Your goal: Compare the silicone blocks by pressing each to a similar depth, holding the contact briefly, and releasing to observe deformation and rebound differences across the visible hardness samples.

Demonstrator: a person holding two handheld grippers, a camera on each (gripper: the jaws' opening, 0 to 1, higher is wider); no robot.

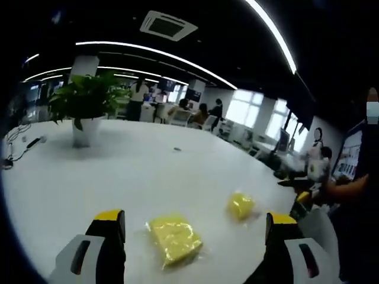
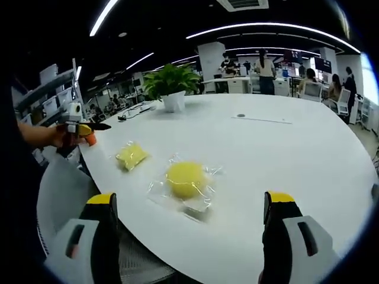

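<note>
White office table [image 2: 308, 154] carries two yellow silicone blocks in clear wrap, the square one [image 1: 174, 239] between the spread left gripper [image 1: 195, 236] jaws, the round one [image 2: 185, 178] just ahead of the spread right gripper [image 2: 189, 228], both probably soft, slippery-wrapped, best pressed top-centre.

No readable text, label, brand or number anywhere. Clear wrappers on the two yellow blocks [image 1: 174, 239] [image 1: 241, 205] ahead of the left tongs: no print made out. Same for the wrapped blocks [image 2: 186, 179] [image 2: 131, 156] ahead of the right tongs. Wall screen [image 1: 349, 155] far right of the left tongs: coloured blur, nothing legible. Far office signs and monitors too small and blurred to read.
</note>
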